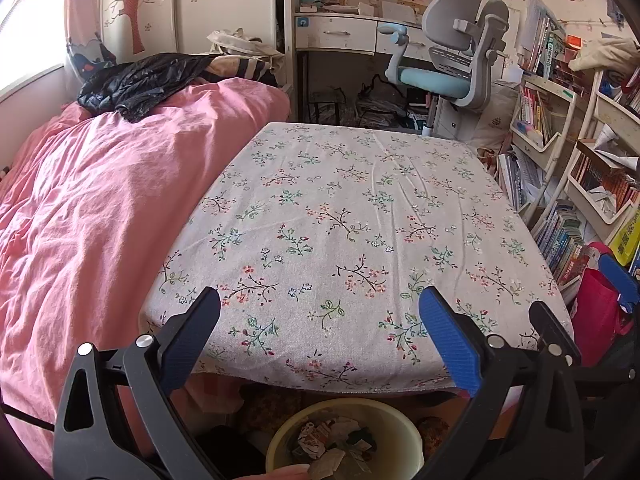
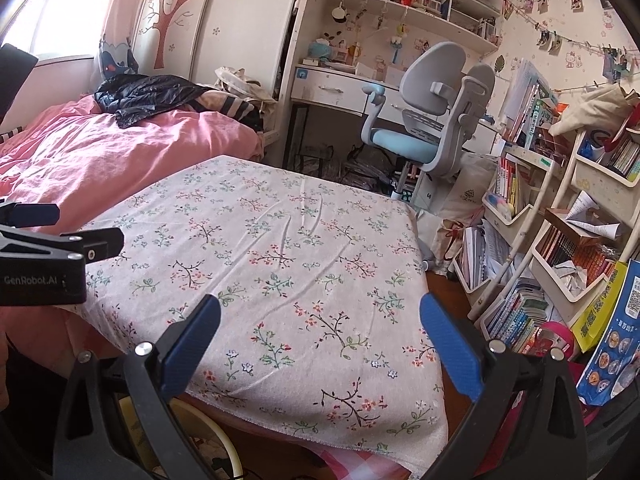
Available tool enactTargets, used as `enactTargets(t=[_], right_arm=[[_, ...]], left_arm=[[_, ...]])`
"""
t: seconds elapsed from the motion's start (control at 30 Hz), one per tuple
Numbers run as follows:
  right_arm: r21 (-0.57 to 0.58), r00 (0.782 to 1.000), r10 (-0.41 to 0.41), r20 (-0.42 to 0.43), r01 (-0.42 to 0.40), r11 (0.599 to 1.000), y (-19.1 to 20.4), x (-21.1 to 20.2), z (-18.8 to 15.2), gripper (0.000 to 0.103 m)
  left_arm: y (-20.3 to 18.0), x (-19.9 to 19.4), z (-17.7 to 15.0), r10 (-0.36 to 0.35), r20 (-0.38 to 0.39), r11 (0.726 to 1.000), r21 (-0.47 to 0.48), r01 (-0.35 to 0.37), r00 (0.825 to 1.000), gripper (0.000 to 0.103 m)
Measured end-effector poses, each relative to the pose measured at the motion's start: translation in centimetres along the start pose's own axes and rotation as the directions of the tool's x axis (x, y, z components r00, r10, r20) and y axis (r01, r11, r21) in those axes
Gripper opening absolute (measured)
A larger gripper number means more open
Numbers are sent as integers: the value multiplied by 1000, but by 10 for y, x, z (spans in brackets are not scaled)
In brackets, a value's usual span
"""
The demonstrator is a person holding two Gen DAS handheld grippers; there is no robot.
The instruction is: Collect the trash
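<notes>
A pale yellow bin (image 1: 404, 432) stands on the floor under the table's near edge, with crumpled paper and wrapper scraps (image 1: 332, 444) inside. My left gripper (image 1: 320, 300) hovers above it and the floral-cloth table (image 1: 340, 208), open, with nothing between its blue pads. A fingertip (image 1: 290, 472) shows at the bin's near rim. My right gripper (image 2: 320, 308) is open too, over the table's near right corner (image 2: 400, 400), and holds nothing. From the right wrist view I see only a stretch of the bin's rim (image 2: 224, 436). Each gripper appears in the other's view: right gripper (image 1: 570, 284), left gripper (image 2: 90, 225).
A bed with a pink duvet (image 1: 88, 208) and a black jacket (image 1: 136, 84) lies left of the table. Beyond it are a desk (image 1: 344, 32) and a grey-blue chair (image 1: 452, 56). Crowded book racks (image 1: 568, 168), a red bag (image 1: 596, 312) and a blue package (image 2: 616, 332) fill the right side.
</notes>
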State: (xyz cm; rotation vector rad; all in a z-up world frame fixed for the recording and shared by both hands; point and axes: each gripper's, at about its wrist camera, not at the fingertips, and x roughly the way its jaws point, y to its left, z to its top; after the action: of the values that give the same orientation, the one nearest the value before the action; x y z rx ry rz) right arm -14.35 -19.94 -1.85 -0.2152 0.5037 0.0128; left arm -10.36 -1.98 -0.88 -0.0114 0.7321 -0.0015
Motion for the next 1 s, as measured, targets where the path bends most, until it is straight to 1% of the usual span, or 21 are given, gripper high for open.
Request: enactTargets(t=[0.23,0.57,1.0], right_arm=[[2,1000,-11,-4,11,1000,-3,-2,-3,96],[2,1000,-6,-11,6,1000,0,1,-3,96],[9,1000,-2,-4,2,1000,-2,1,-4,96]], left_arm=[[-1,-3,-6,2,12,1000,-8,-2,1000,96],[-2,-6,-9,-5,18,1000,-15,5,1000,96],[-4,-7,-5,-2,17,1000,-9,3,1000,96]])
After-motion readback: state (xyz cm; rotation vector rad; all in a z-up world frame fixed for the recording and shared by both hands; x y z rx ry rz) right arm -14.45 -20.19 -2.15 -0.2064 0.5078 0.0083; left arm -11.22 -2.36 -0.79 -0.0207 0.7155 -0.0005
